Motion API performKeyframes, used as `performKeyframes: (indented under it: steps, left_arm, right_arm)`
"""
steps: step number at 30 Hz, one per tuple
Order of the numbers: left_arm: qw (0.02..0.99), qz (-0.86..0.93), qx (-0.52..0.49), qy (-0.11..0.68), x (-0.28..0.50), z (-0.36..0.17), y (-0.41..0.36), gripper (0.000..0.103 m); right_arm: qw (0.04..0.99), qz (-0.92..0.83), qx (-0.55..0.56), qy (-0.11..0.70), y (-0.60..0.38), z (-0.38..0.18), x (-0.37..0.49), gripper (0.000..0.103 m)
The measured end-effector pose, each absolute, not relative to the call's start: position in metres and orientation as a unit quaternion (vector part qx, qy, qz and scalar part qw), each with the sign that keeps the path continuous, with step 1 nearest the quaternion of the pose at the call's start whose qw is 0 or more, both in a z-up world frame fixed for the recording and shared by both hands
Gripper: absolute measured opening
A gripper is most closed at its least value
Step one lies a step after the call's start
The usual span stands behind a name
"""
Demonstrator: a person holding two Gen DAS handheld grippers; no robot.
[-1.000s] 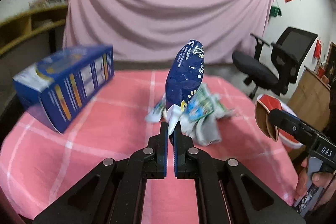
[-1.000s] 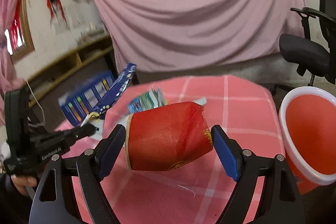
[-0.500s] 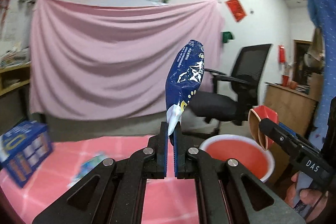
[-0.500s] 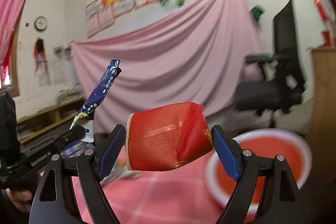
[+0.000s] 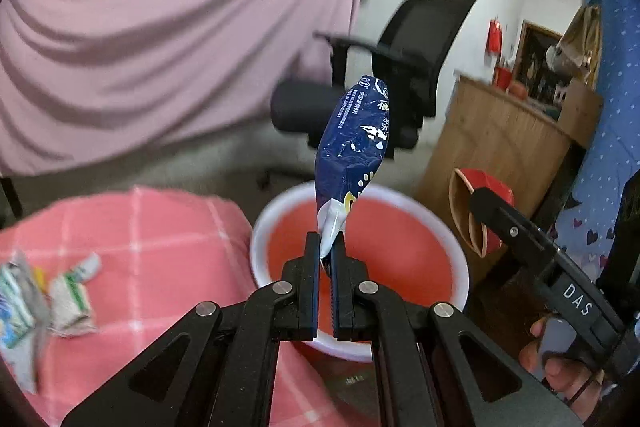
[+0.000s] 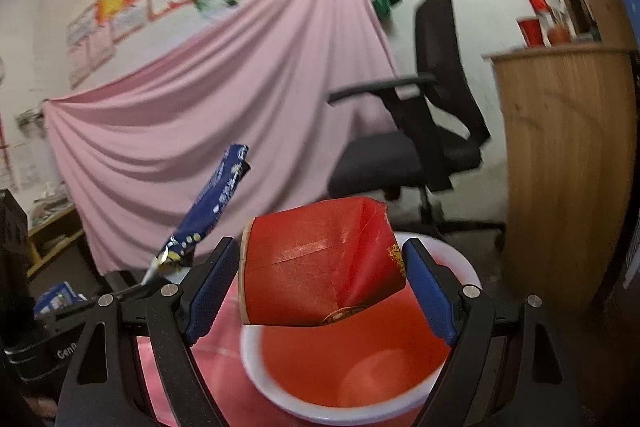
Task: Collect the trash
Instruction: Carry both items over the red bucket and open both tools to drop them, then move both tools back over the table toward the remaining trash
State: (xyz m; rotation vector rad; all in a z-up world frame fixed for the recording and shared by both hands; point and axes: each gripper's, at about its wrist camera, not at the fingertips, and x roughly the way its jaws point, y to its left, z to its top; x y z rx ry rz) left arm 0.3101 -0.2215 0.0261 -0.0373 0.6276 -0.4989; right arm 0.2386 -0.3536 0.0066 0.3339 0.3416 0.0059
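- The left gripper (image 5: 326, 247) is pinching the white sealed end of a blue snack wrapper (image 5: 352, 147) with its fingers fully closed, and the wrapper is standing upright above them.
- The right gripper (image 6: 320, 279) is clamping a crushed red paper cup (image 6: 320, 267) sideways between its blue pads, fingers spread wide around it.
- Both pieces of trash are hanging over a red basin with a white rim (image 5: 460, 255), which is sitting just beside the table (image 5: 160, 247) with its pink checked cloth.
- Crumpled green-and-white wrappers (image 5: 68, 295) are lying on the table, well apart from the basin.
- A black office chair (image 5: 416, 47) is standing behind the basin.
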Motion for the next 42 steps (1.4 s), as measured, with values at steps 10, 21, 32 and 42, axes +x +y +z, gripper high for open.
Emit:
performKeyframes:
  steps: [10, 21, 32, 42]
  left_arm:
    - [0.890, -0.243, -0.021, 0.385, 0.339, 0.001, -0.241, 0.003]
    - [0.892, -0.226, -0.075, 0.385, 0.344, 0.011, -0.208, 0.032]
    - [0.950, -0.153, -0.104, 0.251, 0.294, 0.058, -0.129, 0.068]
    - [0.988, -0.060, -0.081, 0.115, 0.222, 0.070, -0.046, 0.101]
  right_arm:
    - [0.953, -0.014, 0.192, 0.235, -0.367, -0.016, 0.255, 0.083]
    - [0.951, -0.023, 0.188, 0.244, -0.368, -0.013, 0.258, 0.087]
    - [0.982, 0.008, 0.117, 0.146, -0.321, 0.037, 0.229, 0.103]
    - [0.997, 0.043, 0.066, 0.018, -0.247, 0.070, 0.198, 0.103]
